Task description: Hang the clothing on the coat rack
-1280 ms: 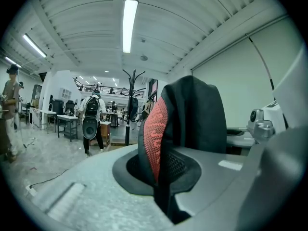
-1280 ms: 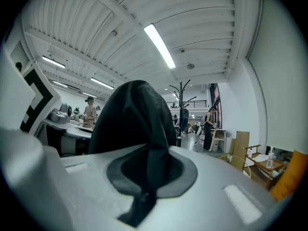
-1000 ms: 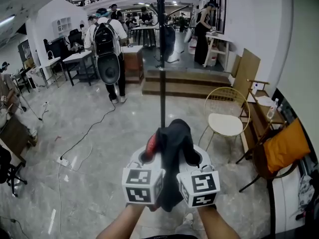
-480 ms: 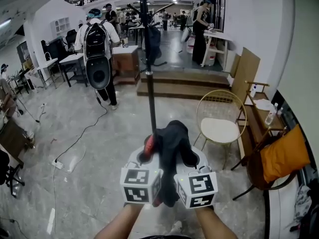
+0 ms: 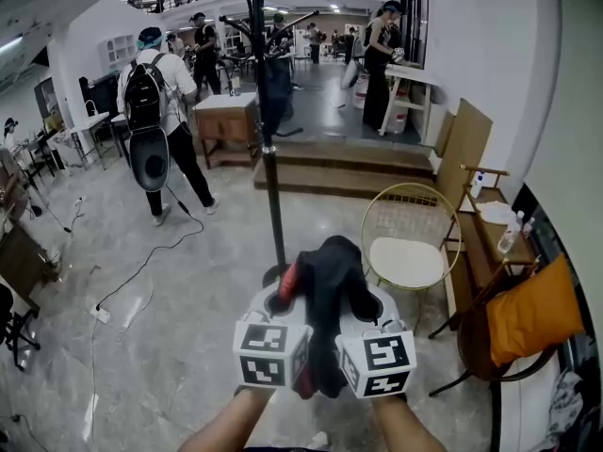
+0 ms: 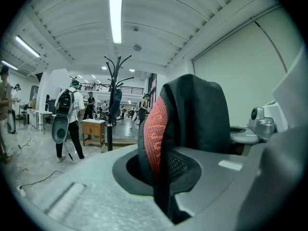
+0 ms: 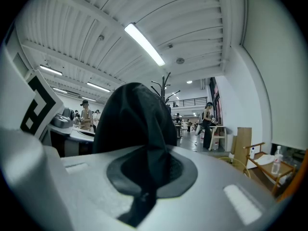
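A black garment with a red patch (image 5: 325, 276) is bunched between my two grippers, low in the middle of the head view. My left gripper (image 5: 283, 301) is shut on its left side, where the red patch (image 6: 155, 134) bulges above the jaws. My right gripper (image 5: 363, 301) is shut on the black cloth (image 7: 137, 124). The black coat rack (image 5: 273, 177) stands on the floor just beyond the grippers, with a dark garment (image 5: 275, 88) hanging on it. The coat rack (image 6: 113, 85) also shows in the left gripper view, and its hooks (image 7: 165, 86) rise behind the cloth in the right gripper view.
A gold wire chair (image 5: 407, 238) stands right of the rack. A wooden side table (image 5: 492, 219) and a chair with an orange cushion (image 5: 528, 314) line the right wall. A person with a backpack (image 5: 151, 102) walks at the left. A cable (image 5: 141, 271) lies on the floor, and wooden steps (image 5: 349, 172) lie behind.
Both grippers have carried the garment forward, and the rack's pole now stands closer and further left in the head view. The person with the backpack has walked left.
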`<state>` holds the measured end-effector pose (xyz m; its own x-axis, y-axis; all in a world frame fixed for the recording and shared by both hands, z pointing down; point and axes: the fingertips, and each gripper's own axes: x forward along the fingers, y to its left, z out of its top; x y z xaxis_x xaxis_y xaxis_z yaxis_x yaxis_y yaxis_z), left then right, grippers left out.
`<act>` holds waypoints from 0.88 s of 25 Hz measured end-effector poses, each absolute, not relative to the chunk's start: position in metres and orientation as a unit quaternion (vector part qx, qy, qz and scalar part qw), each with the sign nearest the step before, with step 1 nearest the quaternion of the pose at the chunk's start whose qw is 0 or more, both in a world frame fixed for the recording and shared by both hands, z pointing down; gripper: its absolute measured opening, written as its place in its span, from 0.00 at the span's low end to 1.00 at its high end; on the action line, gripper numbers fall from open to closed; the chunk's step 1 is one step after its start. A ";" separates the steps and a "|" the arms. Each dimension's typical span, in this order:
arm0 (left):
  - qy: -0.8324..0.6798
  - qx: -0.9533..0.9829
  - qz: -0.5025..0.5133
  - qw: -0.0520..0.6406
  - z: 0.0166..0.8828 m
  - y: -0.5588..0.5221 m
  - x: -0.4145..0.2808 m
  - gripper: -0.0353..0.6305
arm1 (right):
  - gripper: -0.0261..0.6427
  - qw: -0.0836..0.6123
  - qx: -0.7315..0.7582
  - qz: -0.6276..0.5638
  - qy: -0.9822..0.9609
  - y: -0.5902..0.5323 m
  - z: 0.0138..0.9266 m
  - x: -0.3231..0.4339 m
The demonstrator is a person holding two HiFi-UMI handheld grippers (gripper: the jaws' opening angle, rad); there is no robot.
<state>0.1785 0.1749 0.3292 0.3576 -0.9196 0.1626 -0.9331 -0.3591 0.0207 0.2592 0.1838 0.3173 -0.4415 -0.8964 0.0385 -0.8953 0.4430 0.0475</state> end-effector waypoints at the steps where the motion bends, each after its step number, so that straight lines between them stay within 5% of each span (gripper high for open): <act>1: -0.563 0.822 0.062 0.055 0.329 0.171 0.182 0.07 | 0.07 0.029 0.528 -0.010 -0.849 0.180 0.317 0.263; 22: -0.560 0.824 0.055 0.063 0.341 0.048 0.151 0.07 | 0.07 0.039 0.529 -0.004 -0.847 0.064 0.331 0.236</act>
<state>0.1512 0.0484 0.3409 0.3661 -0.9165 0.1611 -0.9304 -0.3640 0.0434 0.2355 0.0637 0.3310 -0.4364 -0.8976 0.0624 -0.8969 0.4395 0.0490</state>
